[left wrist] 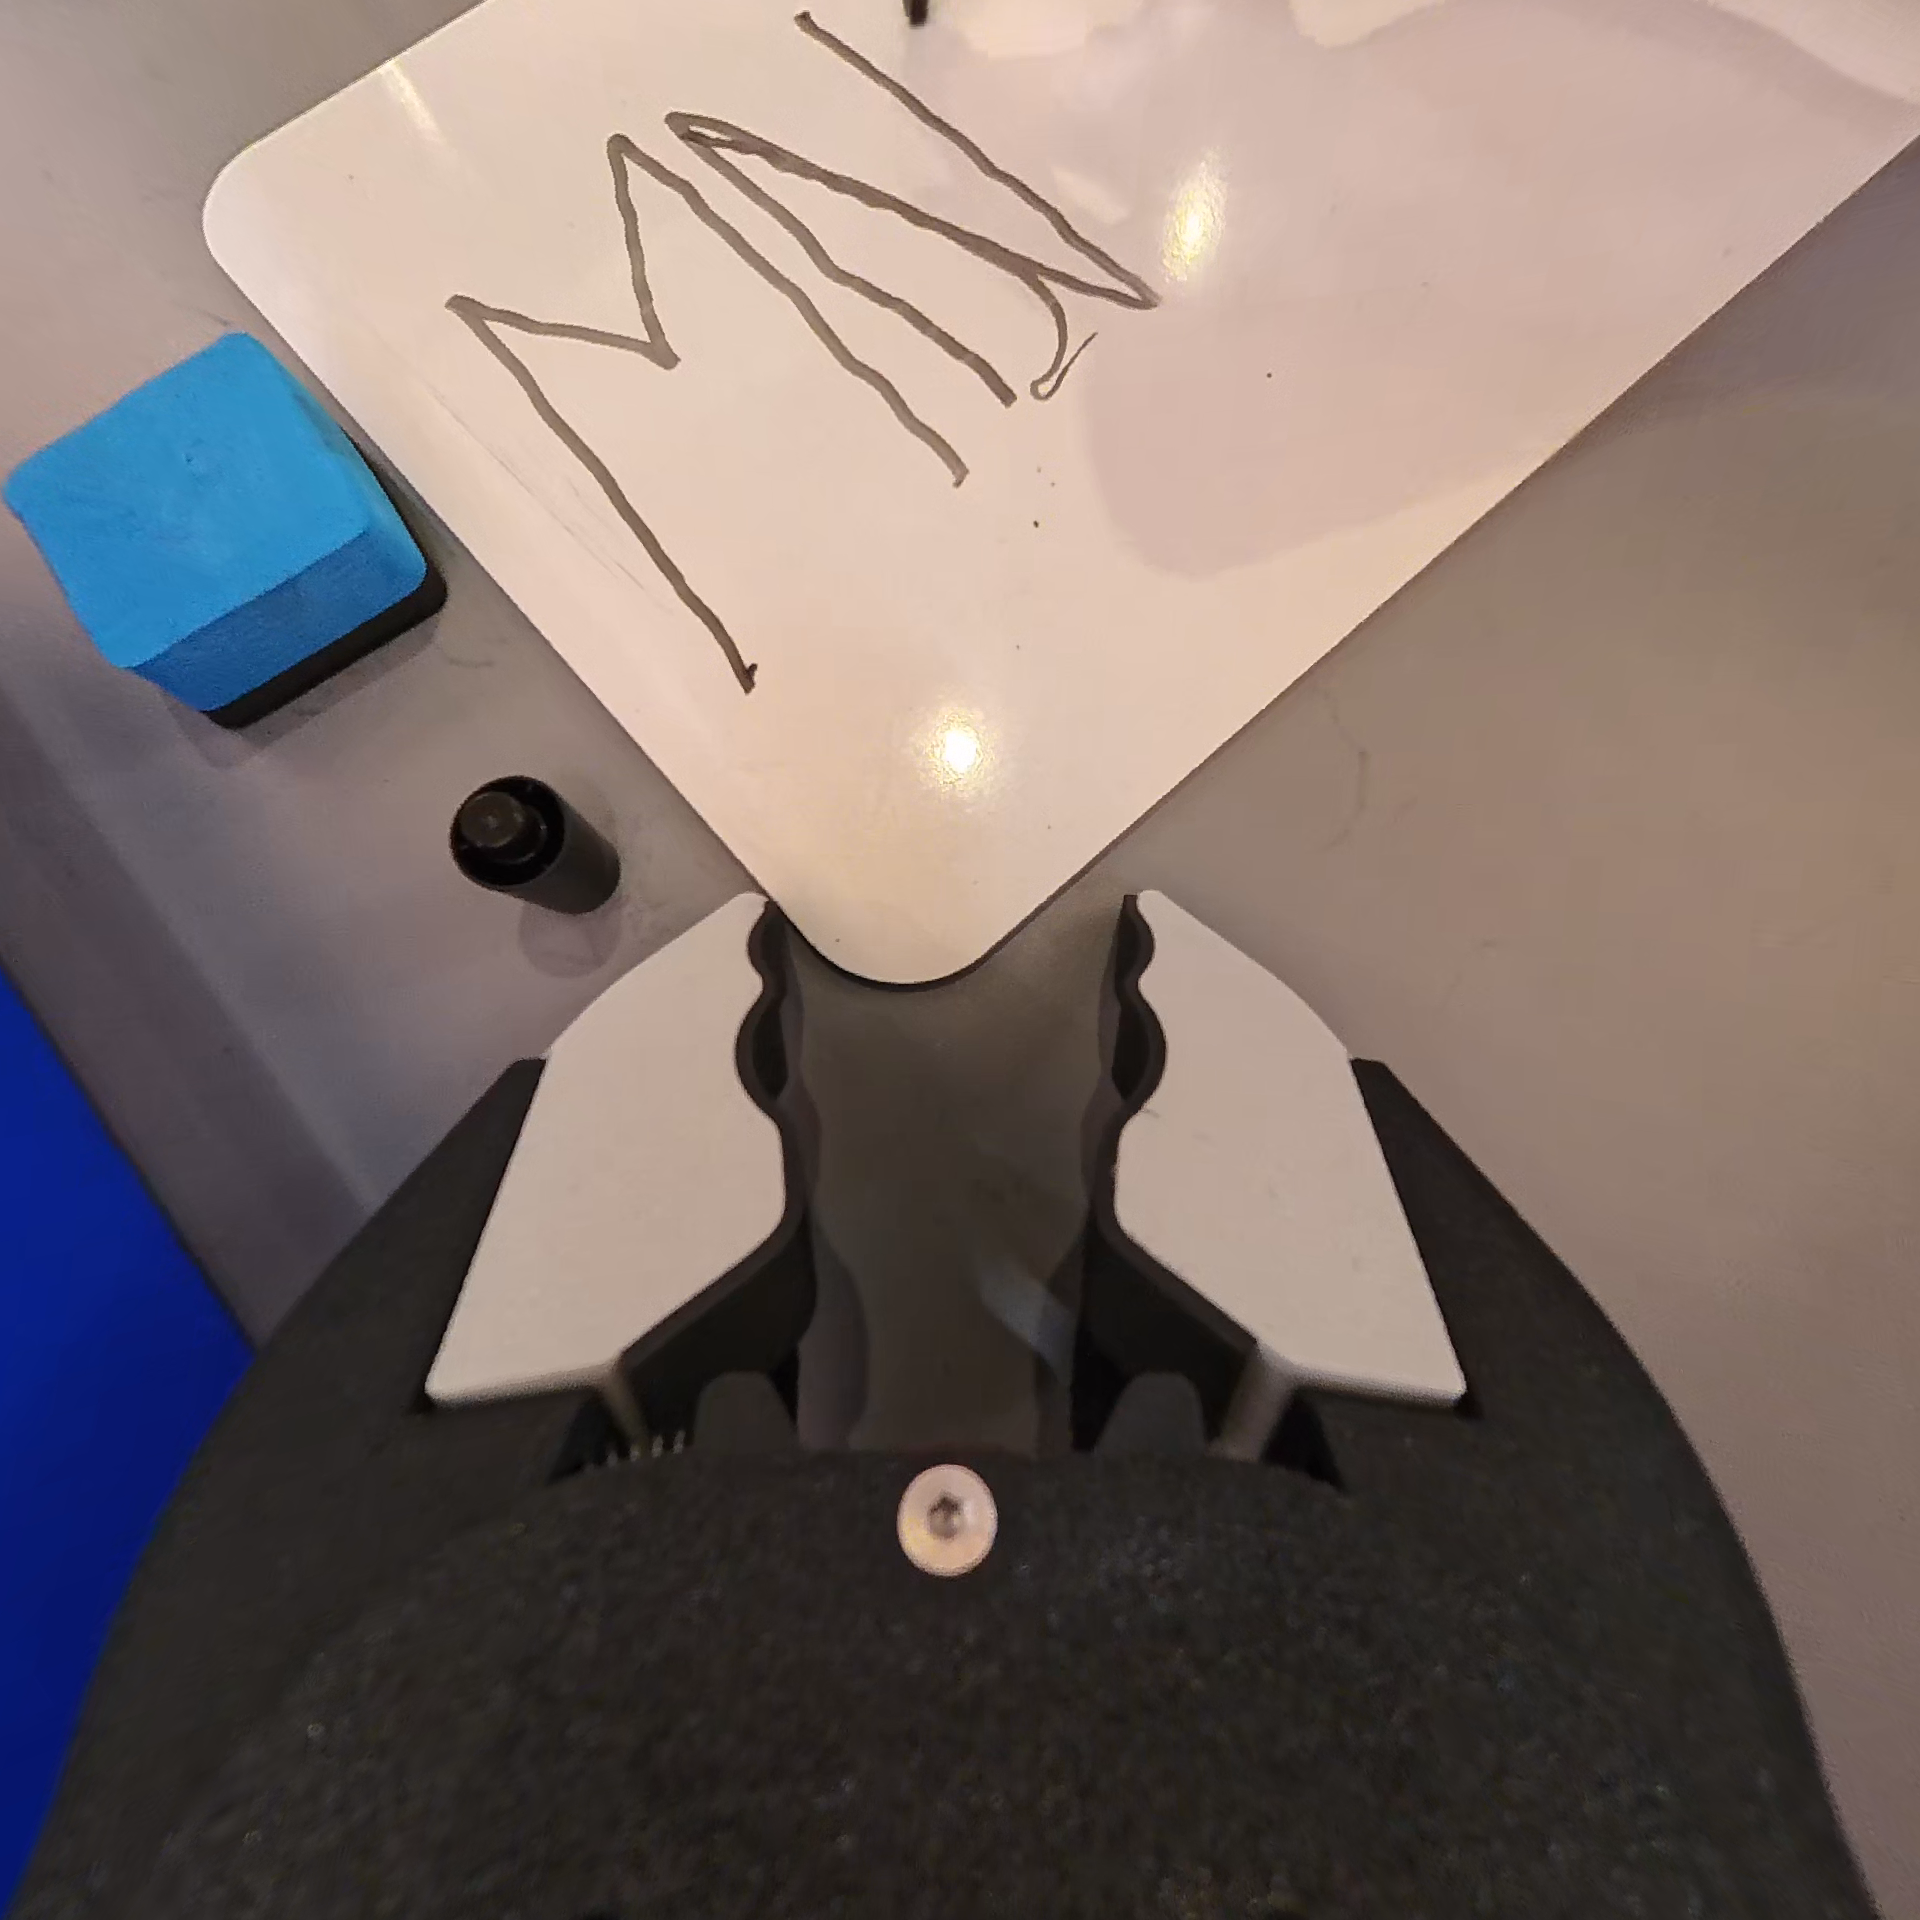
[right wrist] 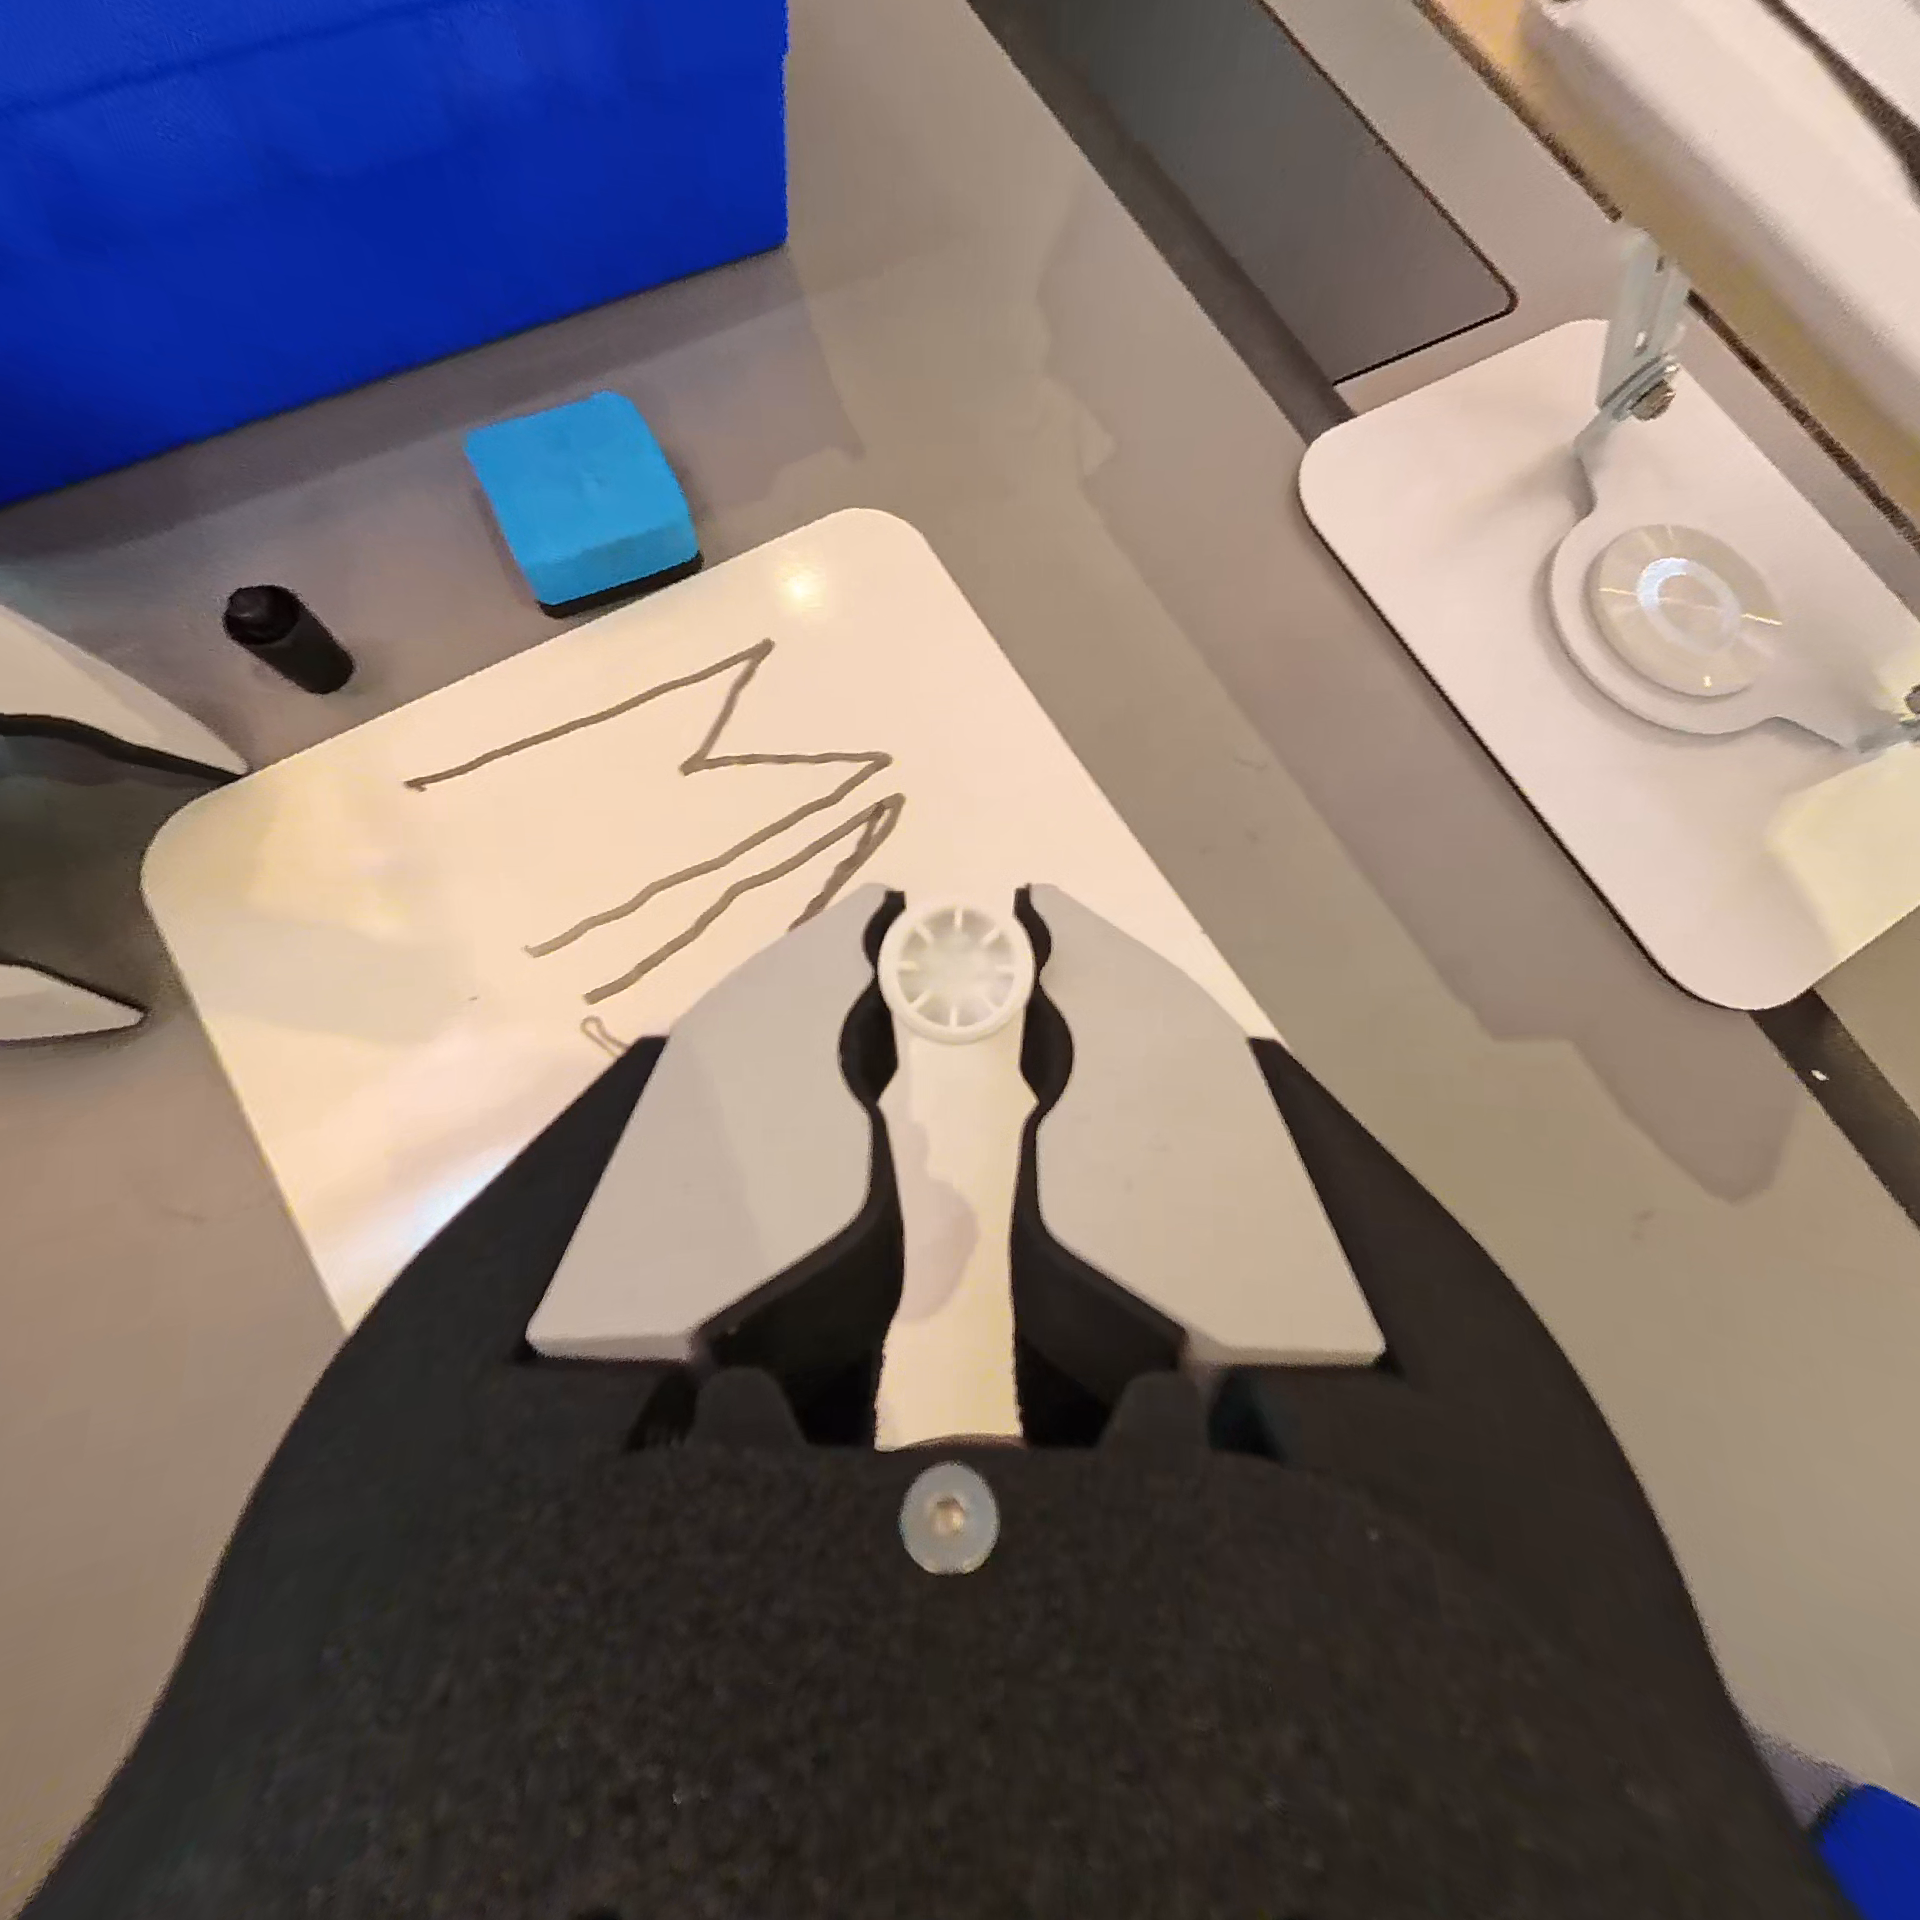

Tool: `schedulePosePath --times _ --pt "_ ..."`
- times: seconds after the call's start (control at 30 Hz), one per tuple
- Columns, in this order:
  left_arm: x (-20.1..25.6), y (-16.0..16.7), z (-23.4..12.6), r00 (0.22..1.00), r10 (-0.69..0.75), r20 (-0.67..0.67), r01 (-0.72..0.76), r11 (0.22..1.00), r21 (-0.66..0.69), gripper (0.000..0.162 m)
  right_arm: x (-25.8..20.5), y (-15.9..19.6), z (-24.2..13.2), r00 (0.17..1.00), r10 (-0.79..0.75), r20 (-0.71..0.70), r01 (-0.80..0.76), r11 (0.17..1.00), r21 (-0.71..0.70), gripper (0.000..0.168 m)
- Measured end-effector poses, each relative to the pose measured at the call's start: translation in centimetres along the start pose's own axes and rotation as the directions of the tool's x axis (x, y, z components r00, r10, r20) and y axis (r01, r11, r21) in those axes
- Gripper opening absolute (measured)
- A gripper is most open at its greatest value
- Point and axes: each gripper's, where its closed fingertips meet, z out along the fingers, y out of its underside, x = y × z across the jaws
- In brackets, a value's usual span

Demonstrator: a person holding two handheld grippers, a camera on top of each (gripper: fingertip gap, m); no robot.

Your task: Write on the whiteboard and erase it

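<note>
A small white whiteboard (left wrist: 1299, 343) lies on the grey table and bears black scribbled lines. My left gripper (left wrist: 951, 914) is open and empty, and its fingertips flank the board's near corner. A blue eraser (left wrist: 208, 520) with a black base sits just off the board's left edge. A black marker cap (left wrist: 520, 844) lies nearer to me. In the right wrist view, my right gripper (right wrist: 956, 914) is shut on a white marker (right wrist: 954, 977), seen end-on, held over the whiteboard (right wrist: 312, 935). The eraser (right wrist: 582, 509) and cap (right wrist: 286, 634) lie beyond the board.
A blue box (right wrist: 364, 208) stands at the back left of the table. A white base plate carrying a round lens on a metal bracket (right wrist: 1662, 623) sits to the right. My left gripper's body (right wrist: 62, 831) shows at the left edge of the right wrist view.
</note>
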Motion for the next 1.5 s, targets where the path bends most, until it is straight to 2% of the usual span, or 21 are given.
schedulePosePath --times 0.77,1.1,1.5 --pt "0.0 0.0 0.0 1.0 -0.003 0.003 0.003 1.0 0.004 0.061 -6.3 3.2 -4.2 0.998 -0.054 0.039 0.056 0.997 -0.057 0.02" --pt "0.1 0.1 -0.1 1.0 -0.002 0.004 0.002 1.0 -0.005 0.06 -3.9 4.4 -5.3 1.0 -0.025 -0.017 0.024 0.998 -0.051 0.02" --pt "0.1 0.1 -0.1 1.0 0.0 0.002 0.0 1.0 -0.003 0.061 -0.2 3.3 -3.6 0.999 0.001 -0.035 -0.002 1.0 -0.02 0.02"
